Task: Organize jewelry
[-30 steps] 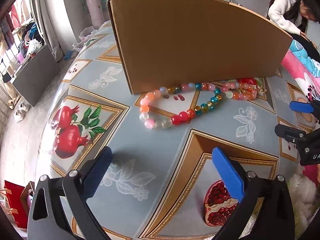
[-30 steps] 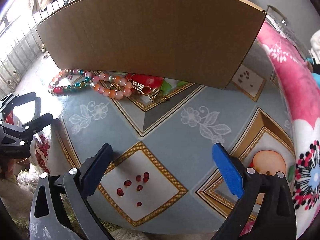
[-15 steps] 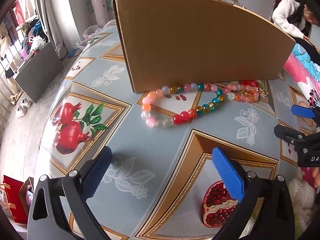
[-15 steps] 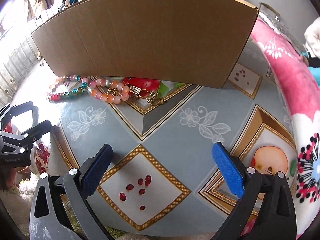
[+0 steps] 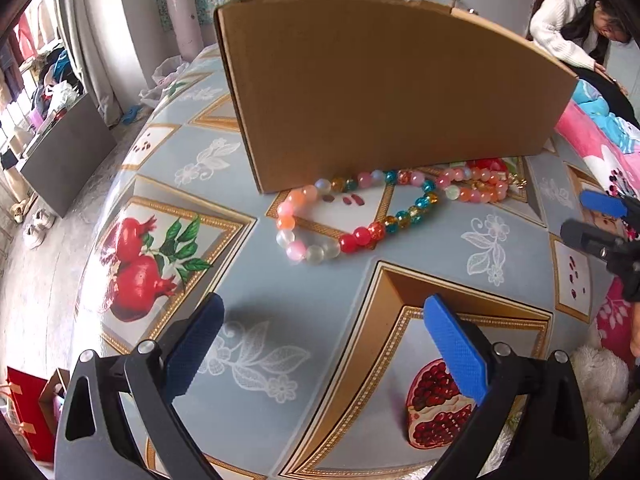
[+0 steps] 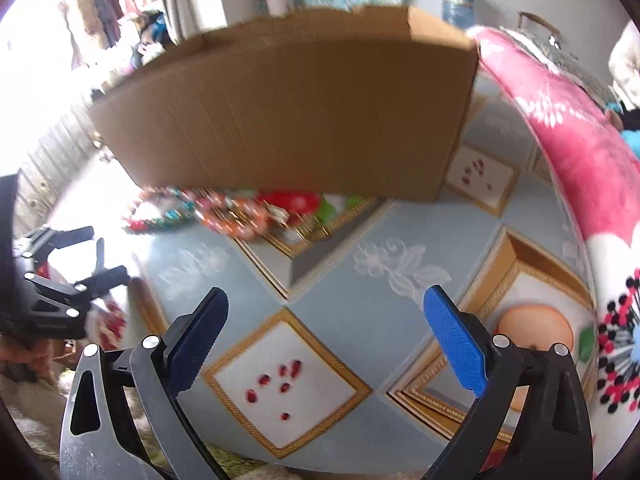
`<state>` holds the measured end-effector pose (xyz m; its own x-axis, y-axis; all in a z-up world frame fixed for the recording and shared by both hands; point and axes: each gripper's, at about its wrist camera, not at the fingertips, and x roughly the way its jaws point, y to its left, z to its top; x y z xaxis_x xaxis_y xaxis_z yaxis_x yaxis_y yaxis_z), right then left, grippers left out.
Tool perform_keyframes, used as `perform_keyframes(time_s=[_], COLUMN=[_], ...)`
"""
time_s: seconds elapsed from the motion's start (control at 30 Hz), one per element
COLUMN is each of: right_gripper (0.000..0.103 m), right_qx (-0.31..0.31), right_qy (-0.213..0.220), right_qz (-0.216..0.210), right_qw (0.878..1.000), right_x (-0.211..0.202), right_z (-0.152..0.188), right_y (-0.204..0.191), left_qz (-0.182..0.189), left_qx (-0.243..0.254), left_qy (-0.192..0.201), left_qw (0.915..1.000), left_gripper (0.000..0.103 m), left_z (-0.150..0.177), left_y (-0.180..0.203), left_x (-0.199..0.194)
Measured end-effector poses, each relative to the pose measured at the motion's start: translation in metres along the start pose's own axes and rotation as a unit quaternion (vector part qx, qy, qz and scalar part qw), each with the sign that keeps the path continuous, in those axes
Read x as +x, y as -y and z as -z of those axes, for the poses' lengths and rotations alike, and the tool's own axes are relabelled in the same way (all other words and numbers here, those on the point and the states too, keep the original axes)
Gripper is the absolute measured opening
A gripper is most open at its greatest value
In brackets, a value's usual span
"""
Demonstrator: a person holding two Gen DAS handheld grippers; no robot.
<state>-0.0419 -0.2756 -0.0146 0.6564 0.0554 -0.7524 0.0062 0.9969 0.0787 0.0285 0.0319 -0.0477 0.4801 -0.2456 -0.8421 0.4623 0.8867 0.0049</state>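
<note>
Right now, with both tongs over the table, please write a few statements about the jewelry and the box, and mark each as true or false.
1. The left tongs are open and hold nothing. True.
2. The beaded bracelets lie inside the cardboard box. False: they lie on the table, against the foot of the box's near wall.
3. The right tongs are shut on a bracelet. False: they are open and empty.
4. The multicolored bracelet forms a loop on the table. True.
5. A pink floral blanket lies to the right of the box in the right wrist view. True.
</note>
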Motion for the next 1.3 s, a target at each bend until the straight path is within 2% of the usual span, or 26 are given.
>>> perform_keyframes(time_s=[0.1,0.17,0.27,0.37,0.47,0.53,0.57,0.63,0.77,0.83,1.0,1.13,1.3], right_gripper=[0.087,0.069,0.047,0.045,0.040,0.037,0.036,0.036,0.036,0.036,0.032,0.029,0.029], right_qx=[-0.006,-0.002,-0.004,-0.001,0.000,-0.006,-0.009,-0.010,-0.008,-0.009,-0.011,-0.014,-0.014], right_qy=[0.027,0.030,0.039,0.049,0.044,0.037,0.035,0.032,0.028,0.028,0.034,0.030,0.018], right_qz=[-0.053,-0.093,-0.103,-0.122,-0.145,-0.147,-0.148,-0.151,-0.151,-0.149,-0.145,-0.146,-0.159], right_qw=[0.998,0.995,0.994,0.991,0.989,0.988,0.988,0.988,0.988,0.988,0.989,0.989,0.987], right_x=[-0.009,-0.007,-0.002,0.001,0.007,0.011,0.012,0.013,0.010,0.008,0.002,0.002,0.005], right_z=[-0.007,-0.014,-0.026,-0.038,-0.045,-0.045,-0.044,-0.043,-0.039,-0.038,-0.035,-0.034,-0.032], right_y=[-0.006,-0.010,-0.014,-0.018,-0.027,-0.031,-0.033,-0.035,-0.034,-0.033,-0.035,-0.039,-0.046], left_qz=[0.012,0.017,0.008,-0.021,-0.028,-0.031,-0.030,-0.034,-0.048,-0.042,-0.031,-0.024,-0.020], left_qx=[0.014,0.024,0.033,0.042,0.030,0.012,0.004,-0.010,-0.010,-0.020,-0.019,-0.004,0.005], left_qy=[0.033,0.054,0.072,0.076,0.079,0.068,0.062,0.043,0.011,0.000,-0.005,-0.013,-0.020], left_qw=[0.9993,0.9981,0.9969,0.9960,0.9960,0.9971,0.9976,0.9984,0.9987,0.9989,0.9993,0.9996,0.9996], left_gripper=[0.099,0.098,0.096,0.085,0.073,0.061,0.059,0.046,0.043,0.043,0.034,0.024,0.021], left_z=[-0.006,-0.011,-0.019,-0.026,-0.034,-0.041,-0.043,-0.047,-0.043,-0.039,-0.031,-0.021,-0.010], left_y=[0.003,0.008,0.012,0.015,0.010,0.003,0.000,-0.004,-0.006,-0.009,-0.011,-0.007,-0.007], left_x=[-0.012,-0.018,-0.021,-0.019,-0.015,-0.010,-0.007,0.001,0.014,0.018,0.015,0.007,-0.005])
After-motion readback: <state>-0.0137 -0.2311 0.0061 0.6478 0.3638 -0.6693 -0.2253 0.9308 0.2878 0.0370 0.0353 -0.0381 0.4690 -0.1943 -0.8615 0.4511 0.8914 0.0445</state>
